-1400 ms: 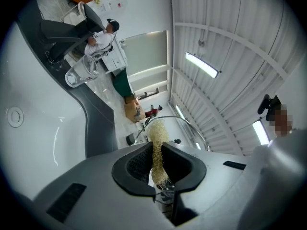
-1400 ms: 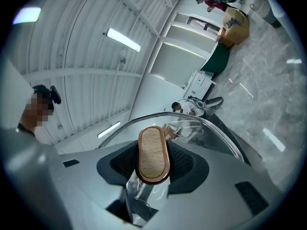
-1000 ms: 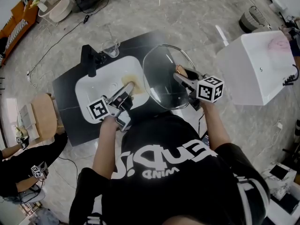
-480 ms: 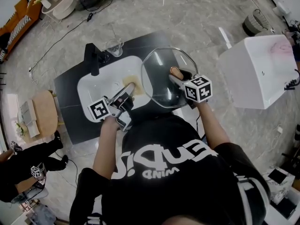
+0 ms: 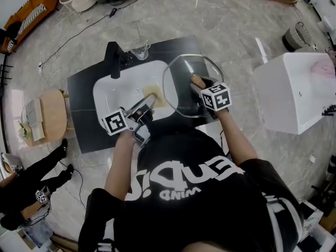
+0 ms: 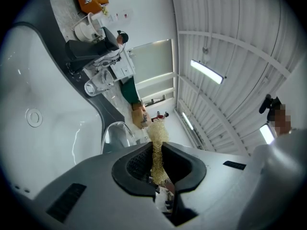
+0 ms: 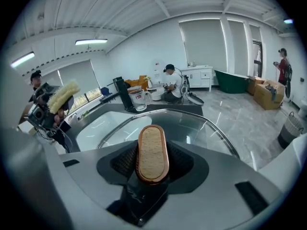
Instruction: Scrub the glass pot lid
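Observation:
The glass pot lid (image 5: 184, 96) hangs over the right end of the black counter and overlaps the white sink (image 5: 113, 96). My right gripper (image 5: 198, 86) is shut on the lid's wooden handle (image 5: 197, 80). In the right gripper view the handle (image 7: 152, 152) stands upright between the jaws of the right gripper (image 7: 152, 166), with the lid's glass (image 7: 201, 128) spreading beyond it. My left gripper (image 5: 148, 103) is shut on a yellow mesh scrubber (image 5: 154, 95) over the basin, just left of the lid's rim. The scrubber (image 6: 157, 145) sticks out past the jaws of the left gripper (image 6: 158, 169).
A black faucet (image 5: 113, 59) and a glass cup (image 5: 139, 49) stand at the sink's far side. A big white box (image 5: 296, 93) stands on the floor to the right, a wooden stool (image 5: 52, 114) to the left. Another person (image 5: 31, 182) crouches at lower left.
My right gripper has come down and a little left with the lid, which now lies flatter and lower by the sink. The left gripper and scrubber have stayed put.

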Demonstrator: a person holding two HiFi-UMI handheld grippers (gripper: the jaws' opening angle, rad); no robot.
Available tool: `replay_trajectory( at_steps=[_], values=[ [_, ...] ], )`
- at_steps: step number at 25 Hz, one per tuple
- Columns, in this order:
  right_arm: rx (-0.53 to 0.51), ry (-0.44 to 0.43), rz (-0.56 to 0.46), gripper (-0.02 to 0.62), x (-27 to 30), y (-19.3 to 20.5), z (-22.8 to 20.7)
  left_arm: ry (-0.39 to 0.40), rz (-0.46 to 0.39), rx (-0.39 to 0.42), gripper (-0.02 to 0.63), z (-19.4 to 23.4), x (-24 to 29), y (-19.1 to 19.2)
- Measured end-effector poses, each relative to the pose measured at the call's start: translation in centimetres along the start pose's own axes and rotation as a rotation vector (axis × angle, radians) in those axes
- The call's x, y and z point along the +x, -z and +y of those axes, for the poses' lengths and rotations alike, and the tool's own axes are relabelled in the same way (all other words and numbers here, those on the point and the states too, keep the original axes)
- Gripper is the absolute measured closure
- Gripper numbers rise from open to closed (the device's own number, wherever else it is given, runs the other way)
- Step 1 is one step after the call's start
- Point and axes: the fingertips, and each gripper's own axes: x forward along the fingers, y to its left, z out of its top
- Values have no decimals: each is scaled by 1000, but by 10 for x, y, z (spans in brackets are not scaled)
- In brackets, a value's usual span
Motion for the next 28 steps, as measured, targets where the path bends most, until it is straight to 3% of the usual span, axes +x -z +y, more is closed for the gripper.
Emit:
replay_trajectory(
  at_steps=[28],
  values=[
    [-93, 8, 89, 422, 42, 16, 13, -55, -17, 18, 557, 6, -5, 7]
  ],
)
